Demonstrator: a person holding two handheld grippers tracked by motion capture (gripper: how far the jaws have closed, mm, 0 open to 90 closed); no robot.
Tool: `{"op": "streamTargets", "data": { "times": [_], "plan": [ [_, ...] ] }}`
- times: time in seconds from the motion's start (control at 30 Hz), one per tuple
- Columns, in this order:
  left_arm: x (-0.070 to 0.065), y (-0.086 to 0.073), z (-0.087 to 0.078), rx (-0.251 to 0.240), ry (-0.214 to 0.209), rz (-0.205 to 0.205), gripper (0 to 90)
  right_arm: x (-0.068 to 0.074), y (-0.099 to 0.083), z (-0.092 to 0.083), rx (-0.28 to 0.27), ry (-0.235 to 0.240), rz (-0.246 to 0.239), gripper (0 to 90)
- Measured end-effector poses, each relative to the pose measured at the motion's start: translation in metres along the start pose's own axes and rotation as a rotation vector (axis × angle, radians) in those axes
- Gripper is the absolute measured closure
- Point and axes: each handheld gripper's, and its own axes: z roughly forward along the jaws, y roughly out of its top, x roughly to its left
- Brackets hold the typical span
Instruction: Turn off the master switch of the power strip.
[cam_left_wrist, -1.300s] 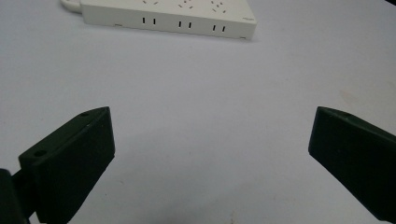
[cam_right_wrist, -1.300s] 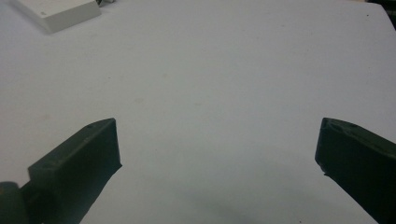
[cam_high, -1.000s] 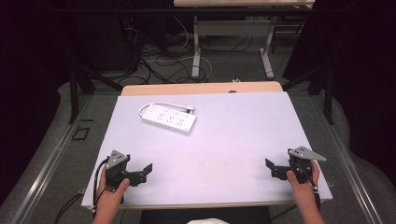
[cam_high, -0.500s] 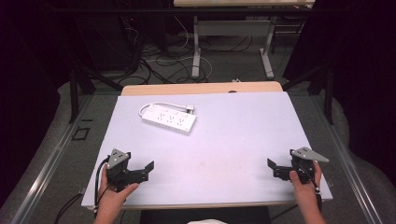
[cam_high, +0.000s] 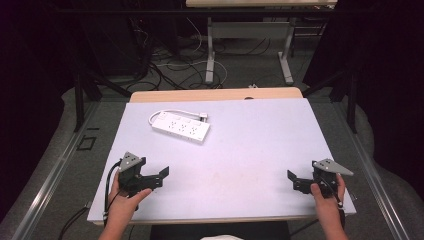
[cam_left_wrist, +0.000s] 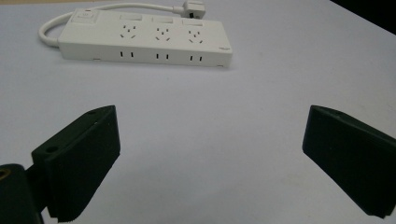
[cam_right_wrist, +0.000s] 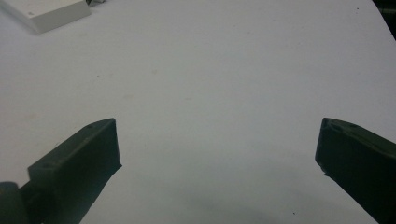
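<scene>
A white power strip (cam_high: 180, 126) lies flat at the back left of the pale table top (cam_high: 250, 145), its cord looped behind it and its plug (cam_high: 203, 118) resting at its right end. My left gripper (cam_high: 161, 176) is at the front left, open and holding nothing, with its jaws aimed toward the table's middle. In the left gripper view the power strip (cam_left_wrist: 144, 39) lies well ahead of the wide-apart fingers (cam_left_wrist: 81, 154). My right gripper (cam_high: 293, 181) is at the front right, also open and holding nothing. Its view catches a corner of the strip (cam_right_wrist: 46, 11) far ahead.
A strip of wooden table edge (cam_high: 215, 94) shows behind the pale sheet. Beyond it are desk legs (cam_high: 210, 50) and tangled cables (cam_high: 165, 60) on the floor. Metal rails (cam_high: 55, 170) run along both sides of the table.
My left gripper has crept a little forward over the table. The right gripper has barely shifted. The power strip has not moved.
</scene>
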Motion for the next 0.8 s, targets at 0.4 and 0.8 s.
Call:
{"op": "streamTargets", "data": {
  "times": [0.4, 0.8],
  "plan": [
    [-0.001, 0.023, 0.003, -0.011, -0.004, 0.034, 4.3, 0.002, -0.001, 0.000, -0.004, 0.006, 0.004, 0.0],
    [0.005, 0.056, 0.006, -0.017, -0.017, 0.007, 5.4, 0.005, -0.001, 0.003, -0.001, 0.006, -0.009, 0.0]
  ]
}}
